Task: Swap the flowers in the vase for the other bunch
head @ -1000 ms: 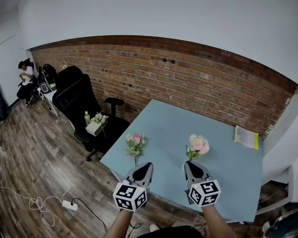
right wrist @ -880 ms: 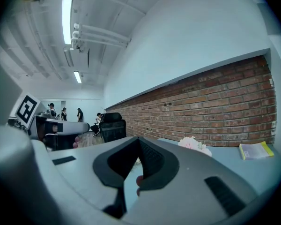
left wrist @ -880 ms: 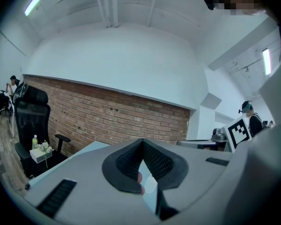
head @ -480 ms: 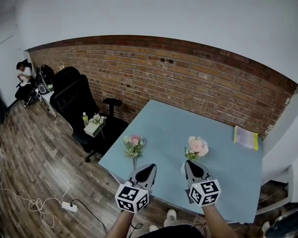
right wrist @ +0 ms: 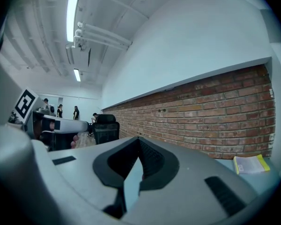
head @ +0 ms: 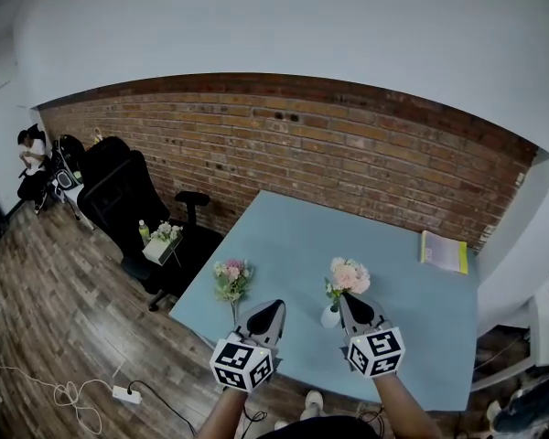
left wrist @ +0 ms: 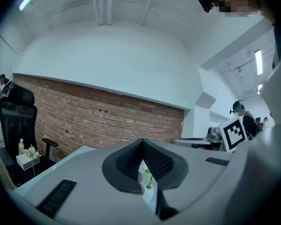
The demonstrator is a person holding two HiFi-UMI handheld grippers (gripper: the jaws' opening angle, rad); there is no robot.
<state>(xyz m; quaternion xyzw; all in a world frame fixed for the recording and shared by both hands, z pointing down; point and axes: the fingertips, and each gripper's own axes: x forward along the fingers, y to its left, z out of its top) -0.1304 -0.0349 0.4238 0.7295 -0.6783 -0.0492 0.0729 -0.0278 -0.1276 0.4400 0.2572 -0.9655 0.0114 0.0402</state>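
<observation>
Both pairs of jaws are pressed together with nothing pinched between them. The left gripper (head: 267,314) and the right gripper (head: 355,309) are held side by side and level, over the near edge of a light blue table (head: 412,337).

The vase (head: 330,317), small and white, stands on the table between the two grippers, just beside the right gripper's tips and on their left. The pink flowers (head: 349,275) in it rise above and a little beyond those tips. No pad touches the vase or its stems.

In the left gripper view the closed jaws (left wrist: 142,144) leave a narrow slit below where they meet, and the vase (left wrist: 148,191) with its green stems shows through it, farther off than the tips. In the right gripper view the same slit shows only bare table beyond the jaws (right wrist: 138,139).

The other bunch (head: 231,279) (smaller, pink and green) stands upright near the table's left edge, beyond the left gripper and to its left, apart from it. What holds its stem up cannot be made out.

A yellow book (head: 444,251) lies at the far right of the table near the brick wall (head: 348,154). A black chair (head: 119,199) stands off the table's left side.
</observation>
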